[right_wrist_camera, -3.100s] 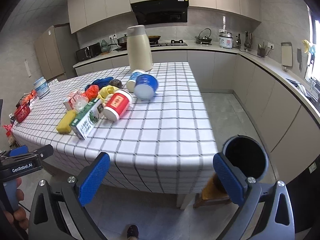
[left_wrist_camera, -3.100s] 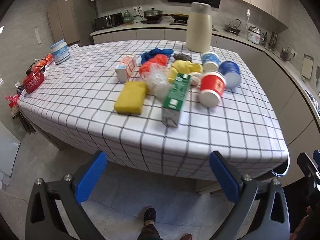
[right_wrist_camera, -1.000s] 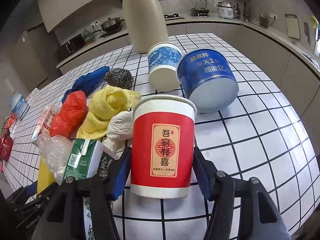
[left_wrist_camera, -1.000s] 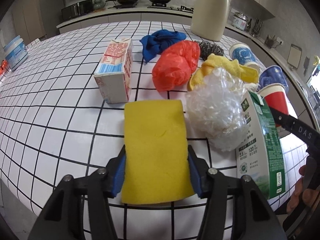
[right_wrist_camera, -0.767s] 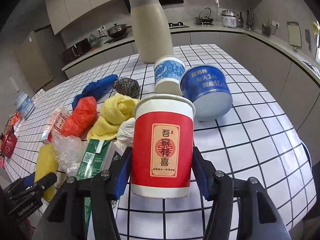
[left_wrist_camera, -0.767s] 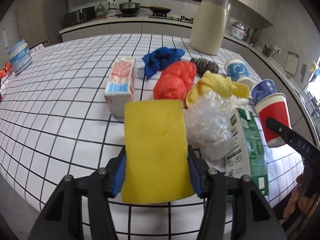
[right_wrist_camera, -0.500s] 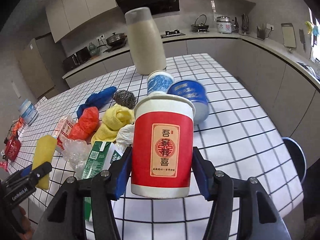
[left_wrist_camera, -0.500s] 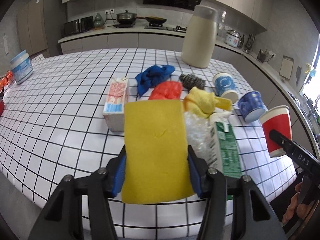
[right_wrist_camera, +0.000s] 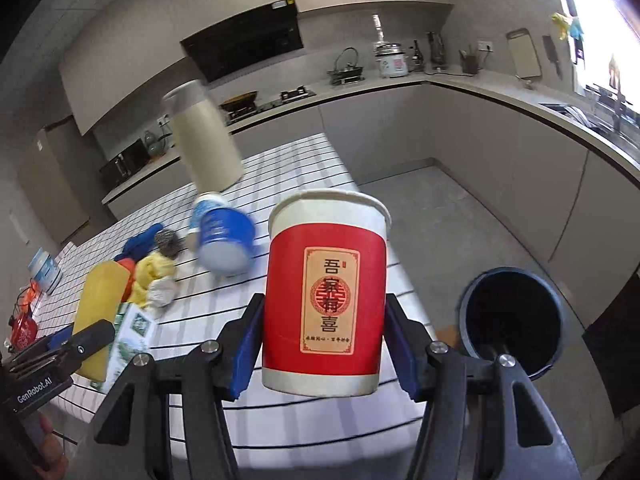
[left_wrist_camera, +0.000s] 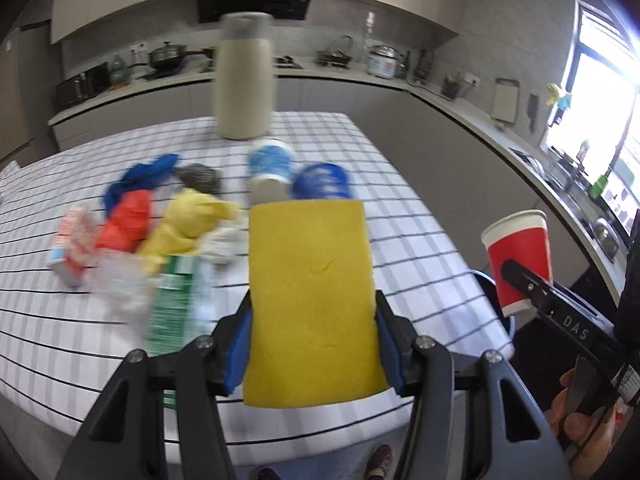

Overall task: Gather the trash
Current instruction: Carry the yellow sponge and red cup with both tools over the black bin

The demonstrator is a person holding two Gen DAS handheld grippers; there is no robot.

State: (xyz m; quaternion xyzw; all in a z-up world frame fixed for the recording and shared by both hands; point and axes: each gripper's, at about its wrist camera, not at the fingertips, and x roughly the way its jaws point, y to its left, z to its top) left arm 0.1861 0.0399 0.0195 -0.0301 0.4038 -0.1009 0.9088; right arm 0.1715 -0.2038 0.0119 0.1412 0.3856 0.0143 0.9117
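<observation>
Both claws have swung from the table (left_wrist_camera: 404,200) toward the bin (right_wrist_camera: 514,316); the left claw (left_wrist_camera: 312,344) grips the yellow sponge (left_wrist_camera: 310,292); the right claw (right_wrist_camera: 324,352) clamps the red paper cup (right_wrist_camera: 326,296). Dropping looks next.

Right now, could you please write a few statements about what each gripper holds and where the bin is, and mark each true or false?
1. The left gripper is shut on the sponge. True.
2. The right gripper holds a blue cup. False: it is shut on the red cup; the blue cup lies on the table.
3. The bin stands on the floor, past the table's edge. True.
4. The red cup is upside down. False: its open rim faces up.
5. The jug lies on its side. False: it stands upright at the far end of the table.
</observation>
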